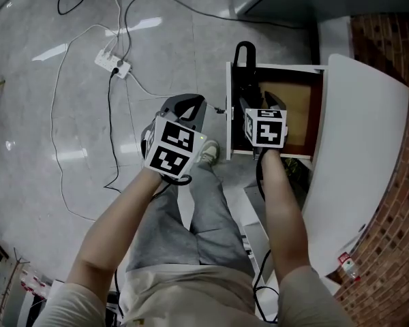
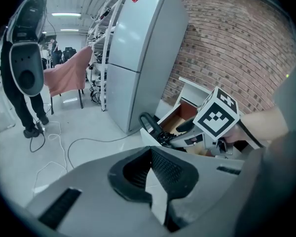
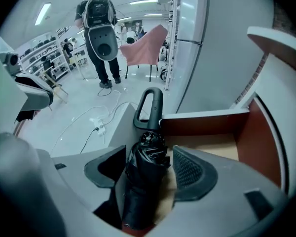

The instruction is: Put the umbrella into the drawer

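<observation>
A folded black umbrella point(image 3: 145, 177) lies along the left side of the open white drawer point(image 1: 276, 67), which has a brown inside. Its loop handle point(image 1: 244, 52) sticks out past the drawer's far end. My right gripper point(image 3: 150, 169) hangs over the umbrella with its jaws wide apart. The umbrella lies between the pads point(image 3: 191, 168), and a gap shows beside it. In the head view the right gripper point(image 1: 261, 105) is above the drawer. My left gripper point(image 1: 189, 106) is left of the drawer over the floor, with its jaws together and nothing held. The left gripper view shows the drawer point(image 2: 180, 115) ahead.
A white curved tabletop point(image 1: 358, 155) borders the drawer on the right, with a brick wall behind. A power strip point(image 1: 112, 63) and cables lie on the grey floor. A grey fridge point(image 2: 138, 48) stands near the drawer. A person in black point(image 3: 99, 38) stands further off.
</observation>
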{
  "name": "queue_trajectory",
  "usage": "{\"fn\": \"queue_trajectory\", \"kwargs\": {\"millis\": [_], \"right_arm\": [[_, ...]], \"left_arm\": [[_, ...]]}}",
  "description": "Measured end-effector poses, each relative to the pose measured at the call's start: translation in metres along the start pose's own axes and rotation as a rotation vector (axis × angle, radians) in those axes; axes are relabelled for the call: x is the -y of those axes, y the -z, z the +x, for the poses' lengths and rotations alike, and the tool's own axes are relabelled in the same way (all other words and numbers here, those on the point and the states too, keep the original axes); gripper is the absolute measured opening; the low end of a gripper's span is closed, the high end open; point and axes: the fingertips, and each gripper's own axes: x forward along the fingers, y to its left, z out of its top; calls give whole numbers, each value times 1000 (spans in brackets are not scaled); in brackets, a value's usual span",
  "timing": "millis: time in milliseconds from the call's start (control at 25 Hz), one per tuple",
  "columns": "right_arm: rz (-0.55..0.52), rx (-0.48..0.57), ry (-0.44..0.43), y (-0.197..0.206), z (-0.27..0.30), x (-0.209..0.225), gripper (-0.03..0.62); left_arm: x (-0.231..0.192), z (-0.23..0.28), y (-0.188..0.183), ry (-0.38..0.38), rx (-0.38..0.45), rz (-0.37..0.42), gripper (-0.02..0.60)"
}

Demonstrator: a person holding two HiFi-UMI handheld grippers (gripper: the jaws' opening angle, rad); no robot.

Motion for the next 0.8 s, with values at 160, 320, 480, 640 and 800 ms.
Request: {"fn": "queue_trajectory", "kwargs": {"millis": [160, 320, 480, 640, 800], "right_arm": [[-21, 36, 8, -25, -30, -3, 293], [-18, 113, 31, -57, -72, 2, 250], [2, 219, 61, -97, -125, 4, 179], [28, 337, 60, -141, -188, 3, 133], [7, 396, 80, -151, -190, -11, 92]], "left_arm": [[-9, -25, -19, -29, 18, 13, 8], [-16, -55, -52, -63, 47, 39, 8], [-24, -96, -94, -101, 88, 37, 8], [-24, -143, -145, -128, 163, 66, 8], [-42, -140, -129, -118, 200, 47, 8]]}}
